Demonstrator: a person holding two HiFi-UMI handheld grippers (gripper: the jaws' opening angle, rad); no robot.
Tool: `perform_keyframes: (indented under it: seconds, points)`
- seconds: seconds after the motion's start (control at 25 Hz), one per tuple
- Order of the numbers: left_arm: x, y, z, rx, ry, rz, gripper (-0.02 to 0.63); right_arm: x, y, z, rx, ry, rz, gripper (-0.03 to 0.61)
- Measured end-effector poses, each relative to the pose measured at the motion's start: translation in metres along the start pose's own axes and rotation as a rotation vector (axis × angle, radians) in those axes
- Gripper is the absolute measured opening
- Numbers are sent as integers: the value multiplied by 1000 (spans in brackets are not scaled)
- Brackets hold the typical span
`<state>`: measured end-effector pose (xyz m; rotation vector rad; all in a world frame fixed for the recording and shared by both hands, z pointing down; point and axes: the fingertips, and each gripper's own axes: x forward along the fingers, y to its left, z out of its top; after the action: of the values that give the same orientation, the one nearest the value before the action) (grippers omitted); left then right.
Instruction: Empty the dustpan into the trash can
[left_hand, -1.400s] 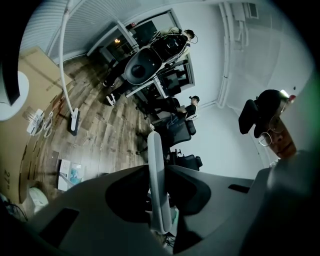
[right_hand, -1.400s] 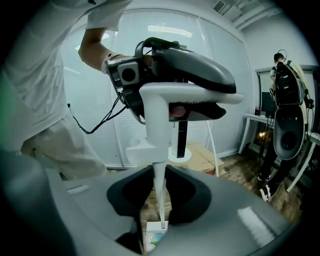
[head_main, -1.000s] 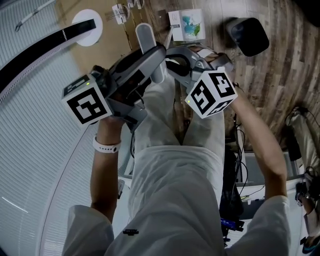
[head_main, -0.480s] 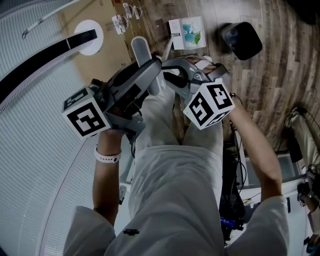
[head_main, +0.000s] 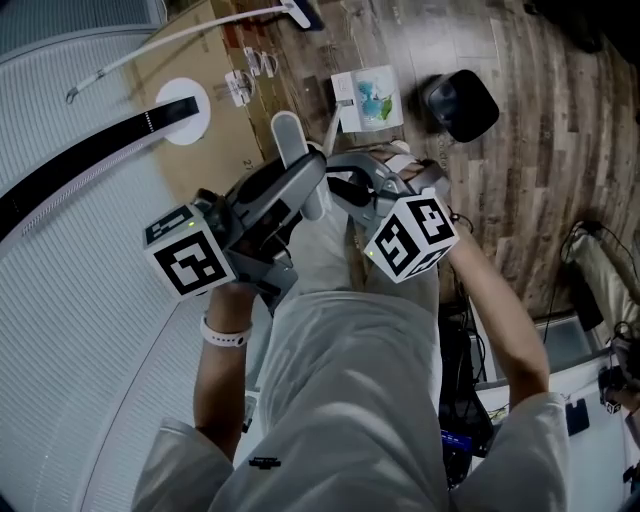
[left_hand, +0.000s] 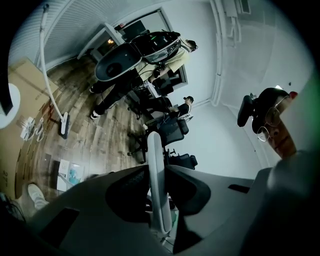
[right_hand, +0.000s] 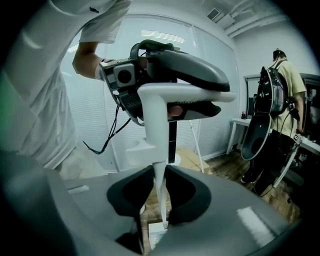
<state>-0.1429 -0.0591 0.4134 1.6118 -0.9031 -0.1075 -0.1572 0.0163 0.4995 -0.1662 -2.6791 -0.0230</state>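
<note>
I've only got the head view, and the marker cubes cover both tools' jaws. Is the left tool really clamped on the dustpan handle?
Observer: Yes. In the left gripper view the left tool has its jaws pressed on both sides of the flat white handle.
Operator: And the other one?
Observer: The right tool pinches the thin stem below the thick part of the handle.
Operator: Anyone ahead of me?
Observer: A person stands off to the right in the right gripper view.
</note>
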Motion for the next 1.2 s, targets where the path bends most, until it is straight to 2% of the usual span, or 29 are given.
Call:
perform_keyframes:
  seconds: [0.28,0.96,1.2]
  points:
    - [1,-37,23,-6,-7,0,93,-27,-18,31,22,-6,-5,87]
    - [-31,-130,35,103,-25,-29,98,-77,-12,110,-24,-40,-70,87]
    - [-45,-158,35,162,-41,-66,101,-91,-7,133,-59,-44,-99,87]
